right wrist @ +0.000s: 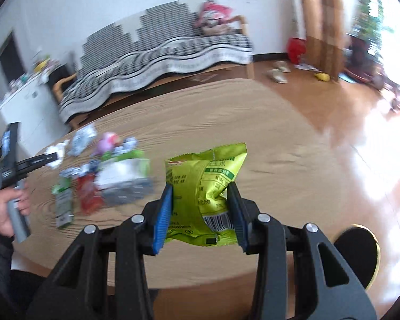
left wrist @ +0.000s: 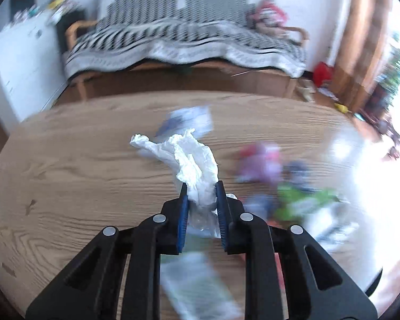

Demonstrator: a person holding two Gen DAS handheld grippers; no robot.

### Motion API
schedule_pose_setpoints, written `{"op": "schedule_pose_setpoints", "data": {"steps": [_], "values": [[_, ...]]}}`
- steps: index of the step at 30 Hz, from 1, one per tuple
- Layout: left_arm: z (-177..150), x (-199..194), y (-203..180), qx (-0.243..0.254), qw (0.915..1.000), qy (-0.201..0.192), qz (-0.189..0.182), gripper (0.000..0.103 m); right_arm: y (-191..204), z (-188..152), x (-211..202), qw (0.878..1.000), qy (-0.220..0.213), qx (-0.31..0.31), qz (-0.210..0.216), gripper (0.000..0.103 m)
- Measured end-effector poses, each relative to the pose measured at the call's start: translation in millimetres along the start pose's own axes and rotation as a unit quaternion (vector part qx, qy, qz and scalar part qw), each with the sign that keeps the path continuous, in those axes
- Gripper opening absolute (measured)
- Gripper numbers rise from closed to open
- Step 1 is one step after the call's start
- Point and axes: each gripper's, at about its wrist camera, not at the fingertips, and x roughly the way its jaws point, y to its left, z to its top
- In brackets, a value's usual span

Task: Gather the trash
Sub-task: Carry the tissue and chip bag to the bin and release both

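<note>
My left gripper [left wrist: 201, 188] is shut on a crumpled white tissue [left wrist: 192, 160], which sticks up and to the left from between the blue pads above the wooden table [left wrist: 66, 165]. In the right wrist view that same gripper [right wrist: 54, 157] shows at the left with the tissue [right wrist: 56, 152] at its tip, held by a person's hand [right wrist: 6, 208]. My right gripper [right wrist: 201, 186] is shut on a yellow-green snack bag [right wrist: 204, 184], lifted over the table [right wrist: 280, 176]. Both pads press the bag's sides.
A blurred heap of wrappers [right wrist: 104, 176] lies on the table's left part: a green-white pack [right wrist: 125, 170], a red wrapper [right wrist: 88, 194], a pink one [right wrist: 108, 141]. A striped sofa [right wrist: 157, 53] stands beyond. A dark round object with a yellow rim [right wrist: 360, 250] sits low at right.
</note>
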Motion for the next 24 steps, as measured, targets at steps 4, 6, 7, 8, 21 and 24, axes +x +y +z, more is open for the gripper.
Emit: {"op": "schedule_pose_setpoints", "data": {"steps": [4, 6, 7, 8, 21, 24], "values": [[-5.5, -28.0, -76.6, 0.048, 0.9970, -0.030, -0.053, 0.019, -66.4, -13.9, -24.5, 0.998, -0.008, 0.046, -0.048, 0.041], [-14.8, -41.2, -122.3, 0.075, 0.9924, -0.038, -0.090, 0.019, -101.3, -25.3, -36.8, 0.995, -0.010, 0.073, -0.071, 0.041], [-19.7, -46.1, -142.8, 0.088, 0.9896, -0.041, -0.106, 0.019, -119.9, -31.4, -43.3, 0.993, -0.012, 0.088, -0.082, 0.041], [-28.8, -52.6, -174.9, 0.113, 0.9845, -0.043, -0.127, 0.019, -139.5, -38.5, -49.8, 0.990, -0.011, 0.104, -0.097, 0.041], [-174.9, -71.6, -424.7, 0.305, 0.9004, 0.016, -0.310, 0.019, -286.1, -126.5, -84.3, 0.955, 0.030, 0.221, -0.196, 0.041], [-206.2, -63.3, -459.6, 0.333, 0.8838, 0.035, -0.327, 0.019, -300.6, -138.4, -81.7, 0.952, 0.040, 0.236, -0.192, 0.041]]}}
